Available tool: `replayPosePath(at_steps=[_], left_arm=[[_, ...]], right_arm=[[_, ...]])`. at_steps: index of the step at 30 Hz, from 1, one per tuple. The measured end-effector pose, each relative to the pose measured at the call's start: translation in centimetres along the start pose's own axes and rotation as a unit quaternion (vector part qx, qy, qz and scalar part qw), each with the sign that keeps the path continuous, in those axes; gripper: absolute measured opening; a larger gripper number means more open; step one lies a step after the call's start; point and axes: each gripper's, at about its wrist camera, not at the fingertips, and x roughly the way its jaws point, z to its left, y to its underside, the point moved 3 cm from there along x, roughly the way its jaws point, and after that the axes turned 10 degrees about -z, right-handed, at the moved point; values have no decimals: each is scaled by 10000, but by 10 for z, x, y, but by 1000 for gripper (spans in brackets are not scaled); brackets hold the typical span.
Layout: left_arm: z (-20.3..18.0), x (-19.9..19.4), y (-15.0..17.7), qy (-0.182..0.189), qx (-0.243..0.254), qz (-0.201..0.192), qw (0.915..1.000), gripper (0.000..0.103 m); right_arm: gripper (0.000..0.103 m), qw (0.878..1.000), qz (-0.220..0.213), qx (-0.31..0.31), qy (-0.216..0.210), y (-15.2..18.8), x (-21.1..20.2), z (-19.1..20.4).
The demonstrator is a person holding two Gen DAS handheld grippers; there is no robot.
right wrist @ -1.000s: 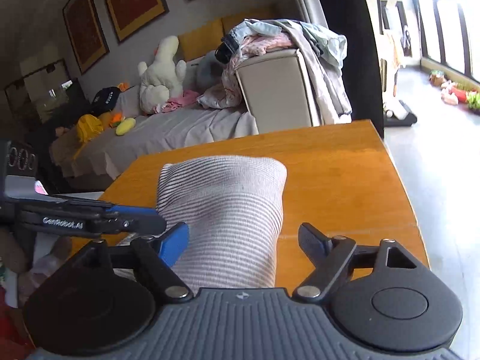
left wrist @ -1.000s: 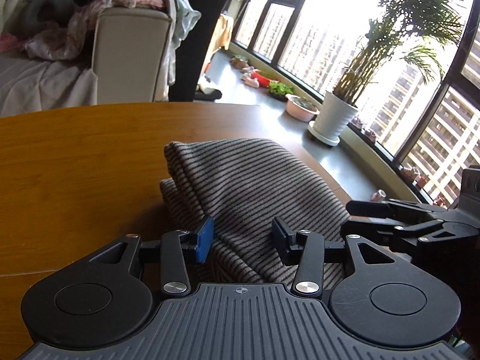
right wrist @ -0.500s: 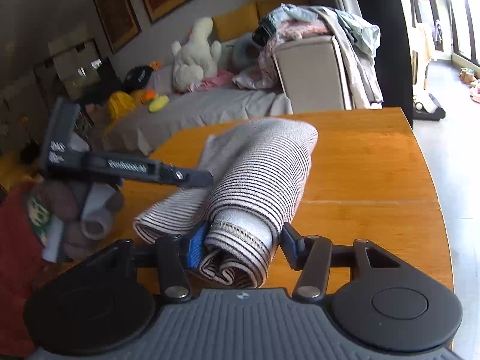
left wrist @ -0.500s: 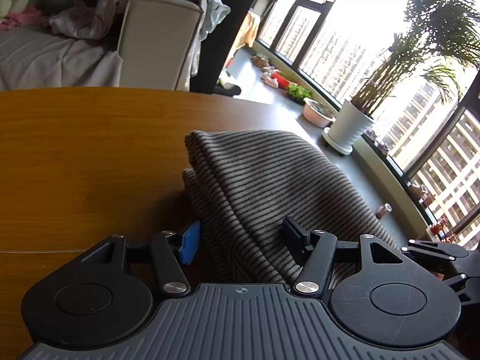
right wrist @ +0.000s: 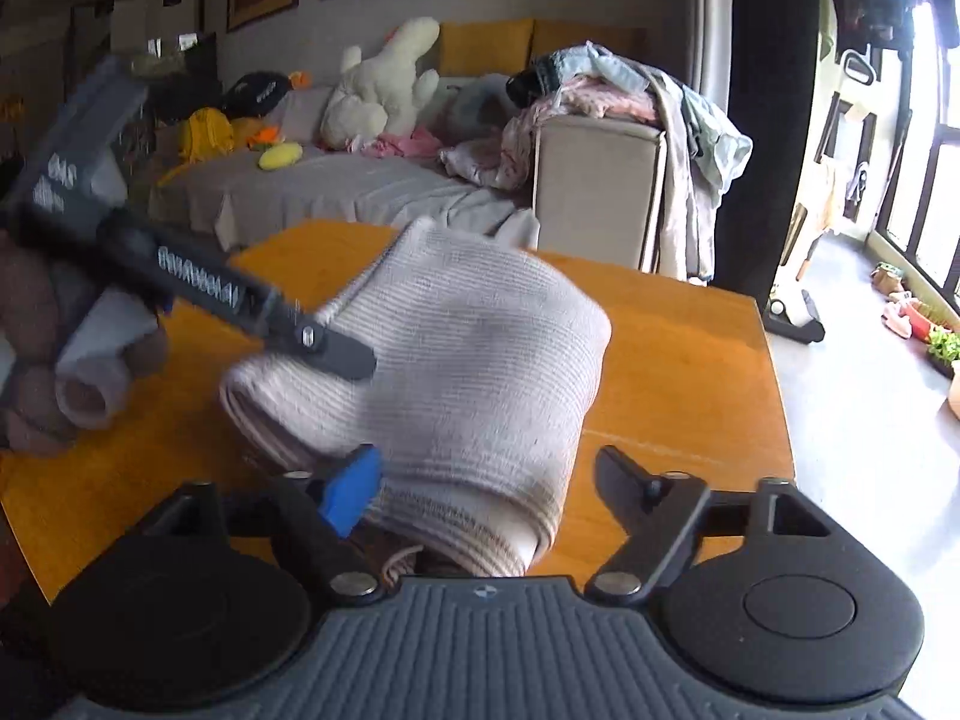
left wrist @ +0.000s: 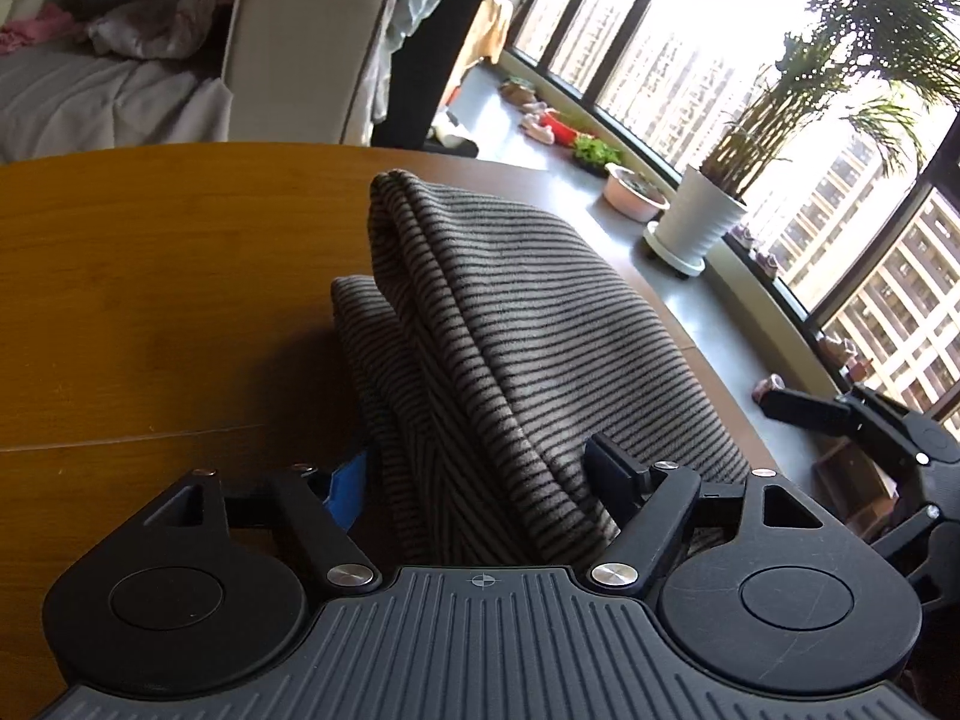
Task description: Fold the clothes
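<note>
A folded grey garment with thin dark stripes [left wrist: 510,324] lies on the wooden table [left wrist: 150,276]. My left gripper [left wrist: 480,474] has its jaws wide apart around the garment's near end, which bulges between the fingers. In the right wrist view the same garment [right wrist: 456,360] lies in front of my right gripper [right wrist: 486,474], whose jaws stand apart; the cloth touches the blue left pad [right wrist: 348,489] and stays clear of the right finger [right wrist: 630,480]. The left gripper's finger [right wrist: 240,300] shows blurred over the garment's left side.
The table's right edge [right wrist: 774,396] drops to a grey floor with a potted plant [left wrist: 714,222] and windows. Behind the table stands a sofa [right wrist: 360,192] heaped with clothes and soft toys. The right gripper [left wrist: 870,420] shows at the right of the left wrist view.
My right gripper was closed around the rolled end half a second ago and has opened off it. Both grippers have shifted along the garment. The left jaws have widened.
</note>
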Motion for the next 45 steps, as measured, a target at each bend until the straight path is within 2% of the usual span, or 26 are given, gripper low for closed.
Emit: replayPosePath(at_steps=[3,5,9,12,15,18,20,22,24,29,32,36,40,43,44,45], left_arm=[[3,-2,0,23,-54,-24,10000,80],[4,-6,1,1,-54,-63,10000,81],[2,-22,0,33,-39,-215,9998,80],[-1,-30,4,140,54,-240,9996,87],[5,-22,14,-34,147,-70,9999,87],[16,-18,20,58,-76,-13,10000,89],[18,-19,21,54,-33,-36,10000,90],[16,-22,18,45,-56,-58,10000,91],[14,-24,15,45,-97,-81,9999,88],[6,-9,-2,57,-328,-82,9994,87],[6,6,-1,18,-371,90,9993,87],[10,15,2,199,-539,252,9980,87],[19,18,2,429,-724,287,9960,75],[27,18,4,593,-788,239,9948,71],[29,18,5,647,-809,223,9944,69],[32,17,5,693,-833,198,9939,67]], right_arm=[[103,9981,-203,565,-170,-14,-3,-16],[103,9981,-77,610,88,-11,8,-21],[103,9961,553,106,686,11,46,-15],[103,9951,475,-243,831,14,51,-1],[103,9934,490,-513,904,12,54,9],[103,9955,628,-61,703,15,55,0],[103,9926,830,805,367,22,59,-20],[103,9817,932,1663,10,31,62,-41],[103,9831,862,1611,-73,34,59,-44],[103,9963,571,642,-88,19,53,-31],[101,9956,550,718,-251,9,55,-40],[101,9942,521,820,-469,-4,58,-53],[101,9884,795,1102,-674,3,76,-63],[90,9801,966,1414,-999,10,90,-63],[81,9792,993,1419,-1057,9,94,-61],[81,9799,999,1349,-1078,6,98,-57]])
